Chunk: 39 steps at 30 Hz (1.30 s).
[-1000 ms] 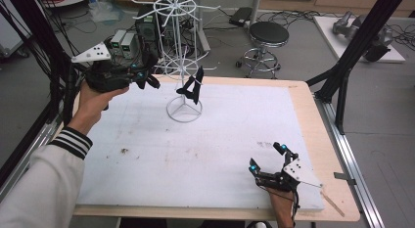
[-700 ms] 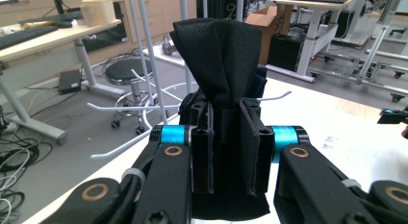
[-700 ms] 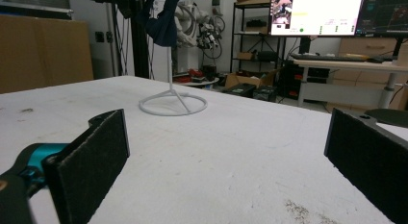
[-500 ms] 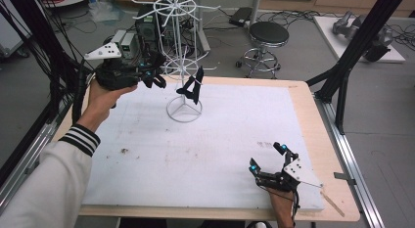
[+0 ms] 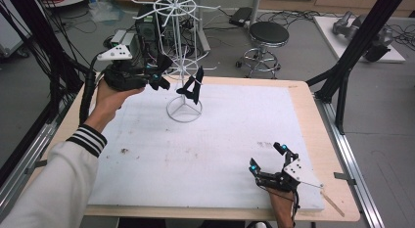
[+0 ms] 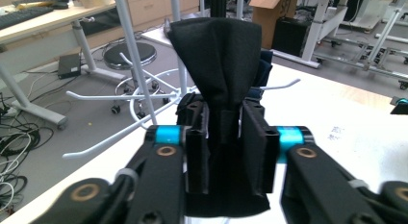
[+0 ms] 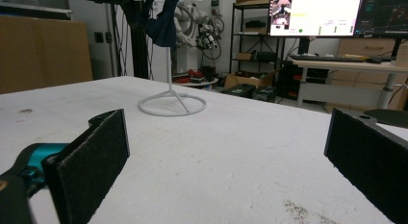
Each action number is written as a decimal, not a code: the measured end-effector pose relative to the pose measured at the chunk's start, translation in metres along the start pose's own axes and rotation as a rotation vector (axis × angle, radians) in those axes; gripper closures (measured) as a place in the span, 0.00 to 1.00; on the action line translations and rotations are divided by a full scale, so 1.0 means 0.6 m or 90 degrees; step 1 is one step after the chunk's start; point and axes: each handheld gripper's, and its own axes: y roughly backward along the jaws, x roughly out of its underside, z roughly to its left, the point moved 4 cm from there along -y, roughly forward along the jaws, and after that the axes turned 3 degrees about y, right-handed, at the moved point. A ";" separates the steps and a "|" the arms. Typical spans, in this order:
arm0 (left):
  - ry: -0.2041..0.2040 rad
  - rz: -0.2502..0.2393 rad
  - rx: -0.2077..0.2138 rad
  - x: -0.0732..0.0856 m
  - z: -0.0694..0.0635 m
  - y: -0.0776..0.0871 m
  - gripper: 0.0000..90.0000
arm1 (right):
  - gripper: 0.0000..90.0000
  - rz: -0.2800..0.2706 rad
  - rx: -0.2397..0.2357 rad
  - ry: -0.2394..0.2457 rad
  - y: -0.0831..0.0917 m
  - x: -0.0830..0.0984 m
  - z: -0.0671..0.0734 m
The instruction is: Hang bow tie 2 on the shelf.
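My left gripper (image 5: 163, 75) hovers at the back left of the table, right beside a white wire hook rack (image 5: 185, 66). A black bow tie (image 6: 222, 65) stands upright between its jaws. The jaws have just been opening, and a thin gap shows on each side of the knot, so the left gripper (image 6: 225, 133) is open around it. Another dark bow tie (image 5: 192, 88) hangs on a low hook of the rack. My right gripper (image 5: 266, 157) rests near the front right of the mat, open and empty, with its pads (image 7: 91, 161) wide apart.
A white mat (image 5: 205, 149) covers the wooden table (image 5: 313, 120). The rack's ring base (image 7: 172, 105) stands on the mat at the back. Behind the table are a black stool (image 5: 265, 34), cables and equipment. Black frame posts (image 5: 352, 47) rise at the right.
The left hand has carried its gripper and the black bow tie rightward, closer to the rack's hooks. The right gripper has stayed put.
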 end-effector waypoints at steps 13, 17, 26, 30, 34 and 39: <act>-0.013 -0.046 -0.012 0.001 0.002 0.032 0.13 | 0.01 0.001 -0.001 -0.005 0.001 0.000 0.001; -0.011 -0.070 -0.013 0.014 0.004 0.054 0.13 | 0.01 -0.002 -0.001 -0.005 0.002 0.000 0.000; -0.004 -0.107 -0.004 0.087 -0.001 0.101 0.13 | 0.01 -0.002 0.002 -0.003 0.001 0.000 0.000; 0.010 -0.126 -0.014 0.133 -0.010 0.124 0.13 | 0.01 -0.004 0.002 0.001 0.001 0.000 0.000; 0.015 -0.129 -0.032 0.189 -0.023 0.148 0.13 | 0.01 0.000 0.002 0.000 0.001 0.000 0.002; 0.028 -0.144 -0.062 0.249 -0.041 0.176 0.13 | 0.01 0.000 0.006 0.007 0.000 0.000 0.002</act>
